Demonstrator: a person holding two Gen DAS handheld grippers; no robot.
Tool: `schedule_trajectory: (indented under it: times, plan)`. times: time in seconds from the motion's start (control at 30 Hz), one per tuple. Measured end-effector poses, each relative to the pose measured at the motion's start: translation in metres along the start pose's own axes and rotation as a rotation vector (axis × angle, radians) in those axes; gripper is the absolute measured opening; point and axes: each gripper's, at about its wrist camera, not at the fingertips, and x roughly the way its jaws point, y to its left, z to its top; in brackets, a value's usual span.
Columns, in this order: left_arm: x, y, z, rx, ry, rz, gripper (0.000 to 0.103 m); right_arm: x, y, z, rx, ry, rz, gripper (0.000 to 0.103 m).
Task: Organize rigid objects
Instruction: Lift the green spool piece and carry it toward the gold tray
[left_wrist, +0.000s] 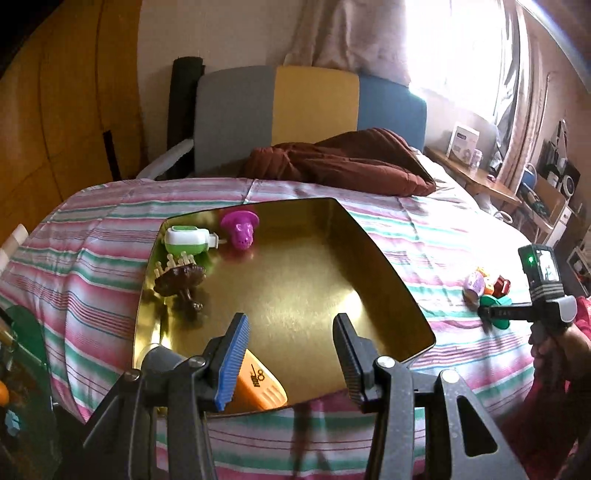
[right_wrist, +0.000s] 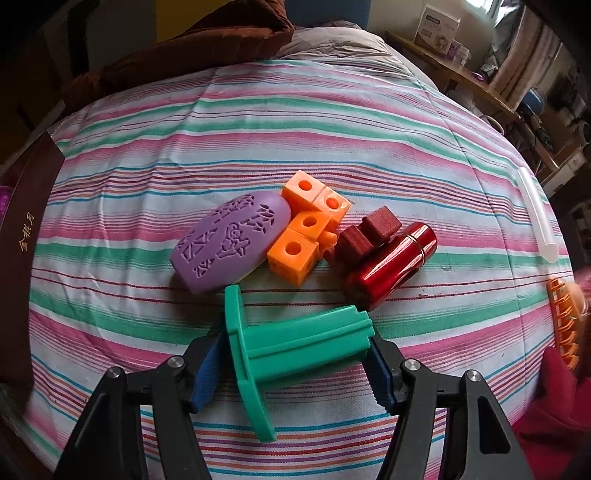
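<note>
Right fingers (right_wrist: 380, 362) around green spool (right_wrist: 295, 347); left gripper (left_wrist: 291, 354) empty over gold tray (left_wrist: 369, 236).

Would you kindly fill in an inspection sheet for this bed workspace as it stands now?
Surface: striped bedspread, rumpled, over a bed.
Job's things: gold tray holds a pink toy, a green-and-white bottle, a brown stand and an orange piece. Loose on the spread: purple oval, orange cubes, dark red blocks, red cylinder.
Clutter: brown pillow; orange comb-like item at the edge.
Grippers: left gripper open over the tray, holding nothing; right gripper shut on the green spool.
Cables: nothing seen.
Surroundings: headboard, bright curtained window, crowded side desk.
</note>
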Motion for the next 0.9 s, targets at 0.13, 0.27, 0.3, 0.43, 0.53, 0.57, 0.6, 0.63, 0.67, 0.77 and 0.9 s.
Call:
schedule_trajectory:
  times: [0.13,0.27,0.3,0.43,0.53,0.57,0.6,0.63,0.67,0.77,0.9]
  plan:
    - [0.002,0.0,-0.005,-0.002,0.022,-0.01,0.047,-0.001,0.001,0.0,-0.005,-0.003,-0.003,0.066]
    - [0.003,0.0,-0.008,0.003,0.031,-0.005,0.047,-0.001,0.003,-0.001,-0.004,-0.003,-0.003,0.066]
    - [0.003,0.001,-0.009,0.001,0.032,0.0,0.047,-0.001,0.003,-0.001,-0.005,-0.003,-0.004,0.066]
    - [0.003,0.006,-0.01,-0.014,0.039,0.015,0.047,-0.004,0.008,-0.004,-0.009,-0.002,0.012,0.064]
    - [0.002,0.01,-0.012,-0.022,0.036,0.023,0.047,-0.006,0.013,-0.006,-0.037,-0.007,0.024,0.062]
    - [0.001,0.012,-0.012,-0.023,0.037,0.028,0.047,-0.007,0.014,-0.006,-0.04,-0.006,0.028,0.062]
    - [0.001,0.013,-0.013,-0.024,0.038,0.031,0.047,-0.007,0.015,-0.007,-0.041,-0.003,0.038,0.062]
    - [0.0,0.015,-0.013,-0.026,0.039,0.033,0.047,-0.008,0.016,-0.007,-0.044,0.0,0.05,0.062]
    - [0.0,0.018,-0.014,-0.031,0.039,0.035,0.047,-0.009,0.017,-0.008,-0.053,0.006,0.061,0.062]
    - [-0.001,0.028,-0.016,-0.049,0.043,0.044,0.047,-0.013,0.026,-0.013,-0.094,0.027,0.093,0.062]
    - [-0.002,0.042,-0.019,-0.082,0.046,0.049,0.047,-0.022,0.037,-0.018,-0.116,0.063,0.149,0.062]
